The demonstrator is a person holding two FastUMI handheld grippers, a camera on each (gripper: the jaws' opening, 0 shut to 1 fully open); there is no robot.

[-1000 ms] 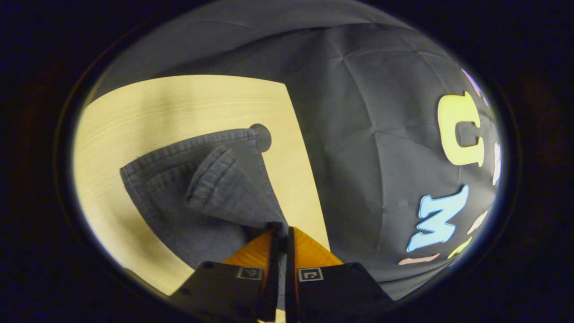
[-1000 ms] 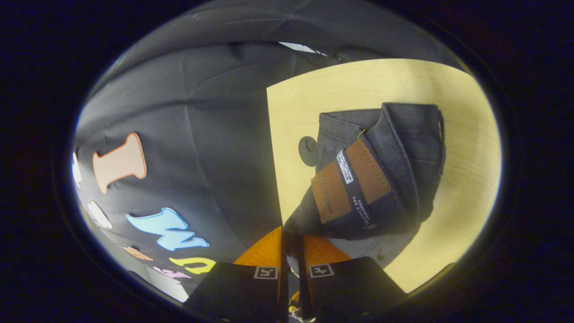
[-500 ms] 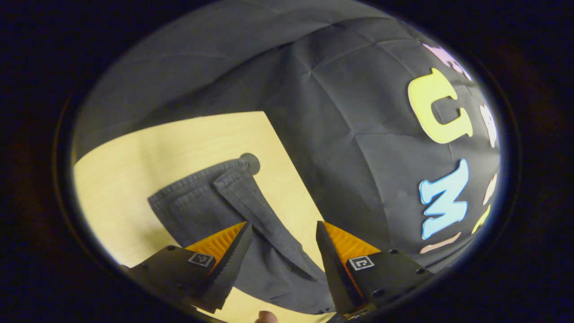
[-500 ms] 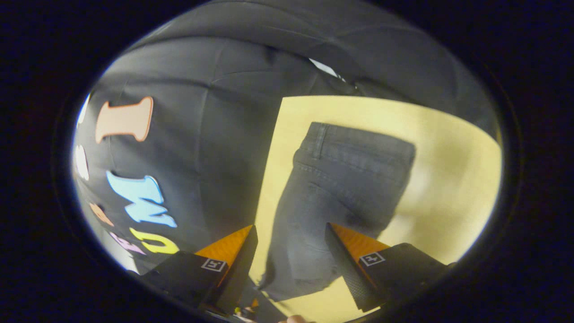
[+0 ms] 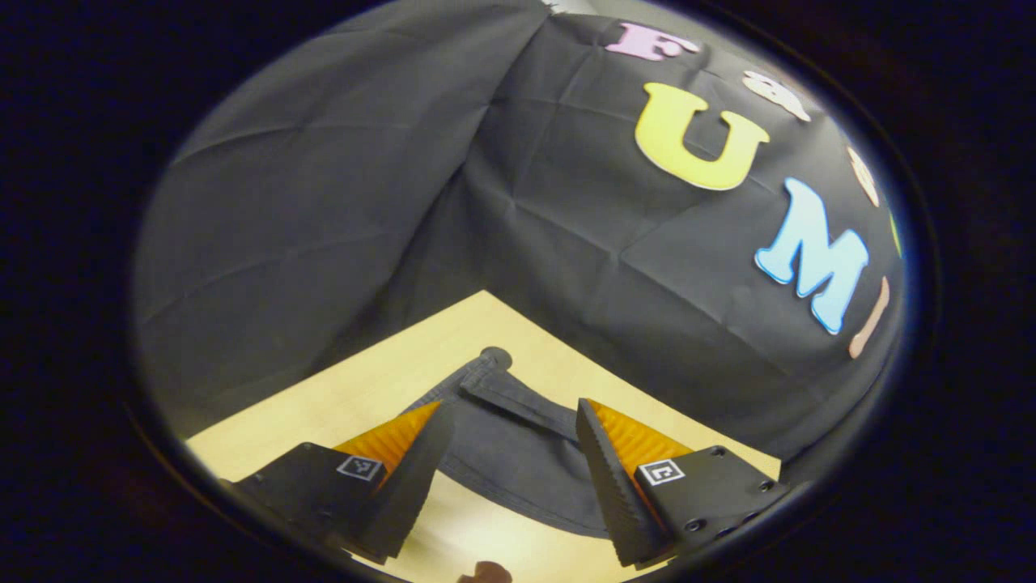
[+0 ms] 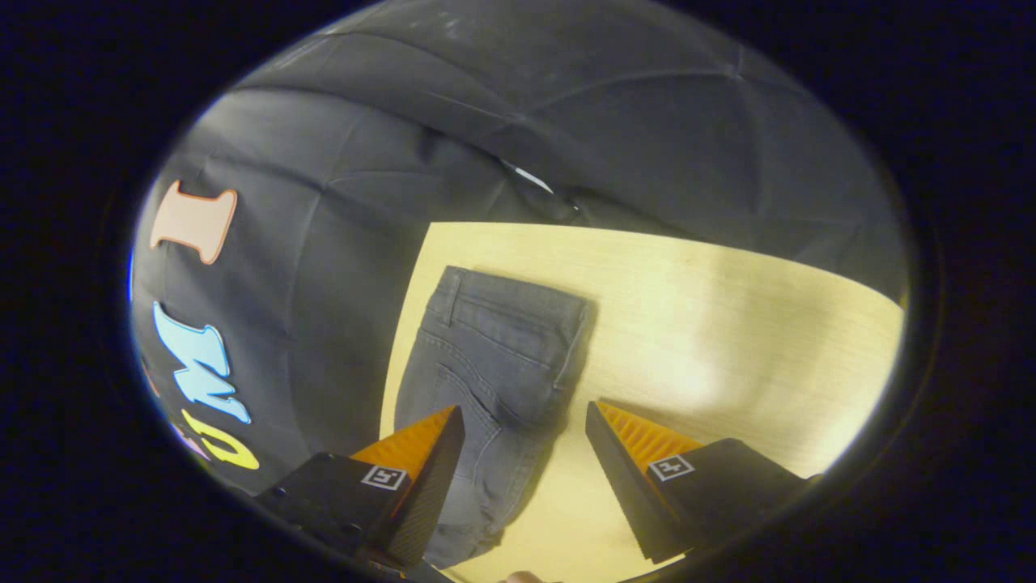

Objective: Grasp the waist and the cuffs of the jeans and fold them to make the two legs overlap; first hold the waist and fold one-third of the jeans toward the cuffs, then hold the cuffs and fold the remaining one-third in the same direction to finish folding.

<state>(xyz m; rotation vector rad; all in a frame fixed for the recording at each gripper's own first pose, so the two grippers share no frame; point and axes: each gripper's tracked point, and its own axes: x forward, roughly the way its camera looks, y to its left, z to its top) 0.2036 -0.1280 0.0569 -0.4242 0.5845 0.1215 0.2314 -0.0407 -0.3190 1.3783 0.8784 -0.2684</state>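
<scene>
Left gripper (image 5: pixel 510 421) has its fingers spread wide, nothing between them, with the jeans (image 5: pixel 518 453) lying flat on the wooden table (image 5: pixel 388 380) at lower centre of the left gripper view. Right gripper (image 6: pixel 526 425) is spread too, the jeans (image 6: pixel 494 364) lying along the table (image 6: pixel 728 324) edge, left of centre.

Jeans (image 5: pixel 518 461) partly hidden behind left tool (image 5: pixel 508 478) fingers, lower end cut off at right gripper view's bottom edge, small blurred shape (image 5: pixel 483 572) there, unidentifiable, counter (image 6: pixel 728 324) cropped
</scene>
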